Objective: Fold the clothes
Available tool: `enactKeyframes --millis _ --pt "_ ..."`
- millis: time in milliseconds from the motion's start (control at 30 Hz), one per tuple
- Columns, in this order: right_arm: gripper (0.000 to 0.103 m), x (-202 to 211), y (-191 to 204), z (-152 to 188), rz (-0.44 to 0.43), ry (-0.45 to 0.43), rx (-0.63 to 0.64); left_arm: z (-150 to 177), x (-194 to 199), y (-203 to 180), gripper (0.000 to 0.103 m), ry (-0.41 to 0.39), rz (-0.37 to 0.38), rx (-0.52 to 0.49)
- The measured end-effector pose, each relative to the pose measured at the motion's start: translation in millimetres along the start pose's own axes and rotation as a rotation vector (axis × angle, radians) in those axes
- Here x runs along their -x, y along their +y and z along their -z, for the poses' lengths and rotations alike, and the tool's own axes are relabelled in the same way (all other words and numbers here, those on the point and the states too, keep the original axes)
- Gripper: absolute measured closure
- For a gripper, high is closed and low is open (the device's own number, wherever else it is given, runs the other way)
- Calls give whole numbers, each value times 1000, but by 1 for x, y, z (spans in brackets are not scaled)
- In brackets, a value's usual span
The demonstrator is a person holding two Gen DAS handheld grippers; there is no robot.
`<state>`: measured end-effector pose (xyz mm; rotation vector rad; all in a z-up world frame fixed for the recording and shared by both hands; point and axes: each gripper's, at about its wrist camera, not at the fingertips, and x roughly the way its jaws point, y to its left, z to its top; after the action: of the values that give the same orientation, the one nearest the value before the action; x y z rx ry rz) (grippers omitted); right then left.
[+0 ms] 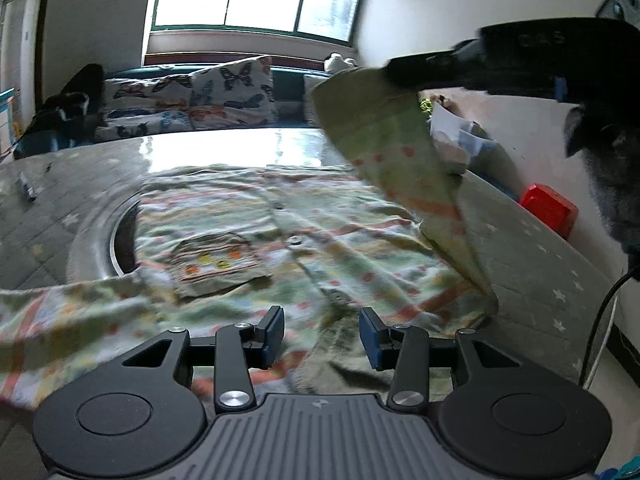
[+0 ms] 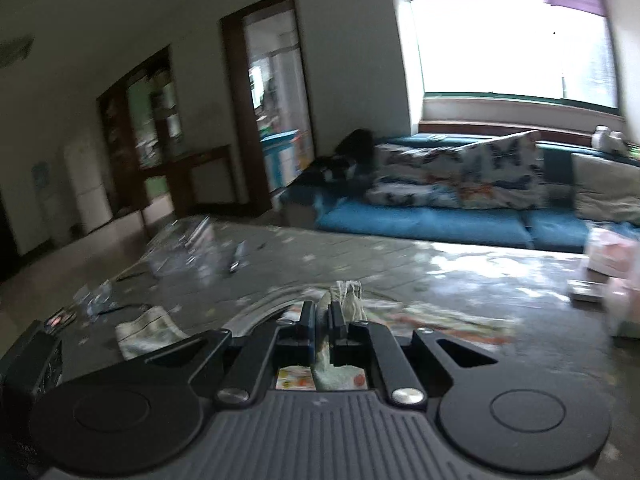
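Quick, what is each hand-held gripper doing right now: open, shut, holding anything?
Left hand-held gripper: open, holding nothing, above the patterned shirt.
Right hand-held gripper: shut on a fold of the patterned shirt, lifted off the table.

You find almost no readable text in either view. On the black plastic body of the other gripper [image 1: 540, 56], upper right in the left wrist view, faint embossed characters show, too blurred to read. A small pale emblem sits on the grey ribbed plastic housing [image 1: 319, 403] at the bottom centre of that view; it is a mark, not lettering. The right wrist view gives you nothing legible.
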<state>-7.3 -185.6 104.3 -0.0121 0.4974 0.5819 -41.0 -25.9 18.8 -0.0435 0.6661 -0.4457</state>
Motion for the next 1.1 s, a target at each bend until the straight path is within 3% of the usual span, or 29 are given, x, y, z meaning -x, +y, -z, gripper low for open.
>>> enactKeyframes --millis 233,367,567,767,933,1100 --pt "94 -42 46 12 -63 107 115 6 8 15 57 -6 -25 41" --pt "88 -26 49 13 -81 91 138 6 12 20 57 -12 -40 53" --pt "85 -2 23 9 -6 96 173 0 16 26 57 -24 -65 65" --pt "85 6 -23 40 118 241 155 -4 2 21 59 -4 -57 49" --pt "85 7 -43 78 125 354 141 -7 -10 13 59 21 -55 28" --pt "85 2 -51 106 114 400 116 -6 -21 9 59 52 -69 14"
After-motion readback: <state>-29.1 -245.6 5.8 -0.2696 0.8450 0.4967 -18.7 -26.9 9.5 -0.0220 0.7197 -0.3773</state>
